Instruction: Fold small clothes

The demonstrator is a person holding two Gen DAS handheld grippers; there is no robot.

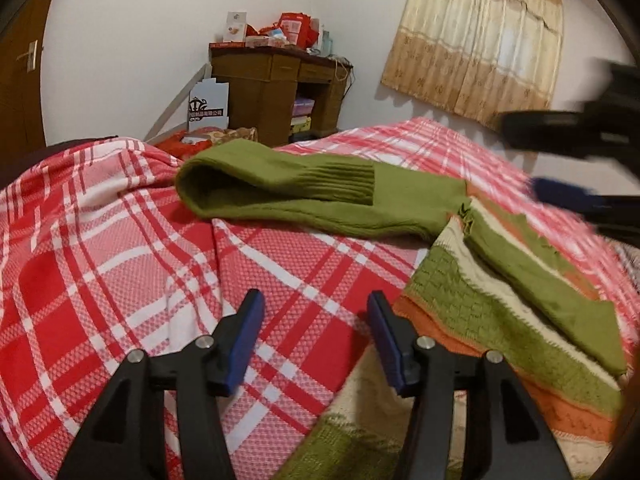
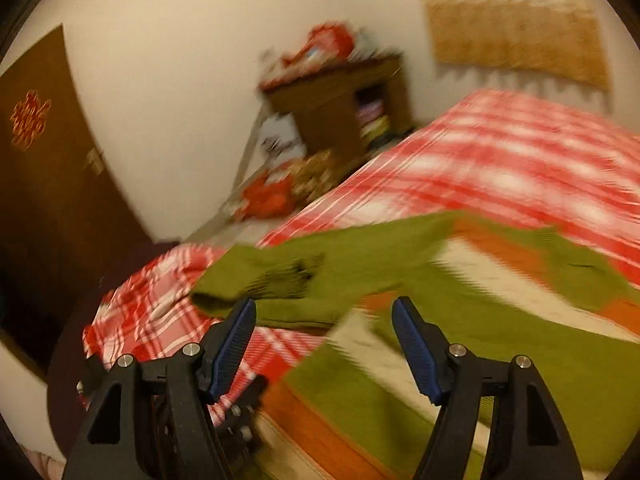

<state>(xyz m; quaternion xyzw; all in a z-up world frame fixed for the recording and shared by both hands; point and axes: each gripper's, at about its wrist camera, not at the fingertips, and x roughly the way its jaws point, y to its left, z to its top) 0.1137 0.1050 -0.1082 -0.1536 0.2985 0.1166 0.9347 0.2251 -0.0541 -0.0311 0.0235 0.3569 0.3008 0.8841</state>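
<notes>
Hovering left tongs (image 1: 316, 336) (parted), sweater (image 1: 500, 300) beside

Open left tongs (image 1: 316, 304) hover over plaid bedspread (image 1: 120, 260) beside the striped sweater (image 1: 460, 300).

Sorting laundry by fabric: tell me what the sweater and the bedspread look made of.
Sweater: knit, likely wool or acrylic yarn; ribbed cuff and stitched pattern bands in green, cream and orange show, matte and fuzzy. Bedspread: woven, probably cotton; its red-and-white plaid has a fine waffle-like texture, matte.
</notes>
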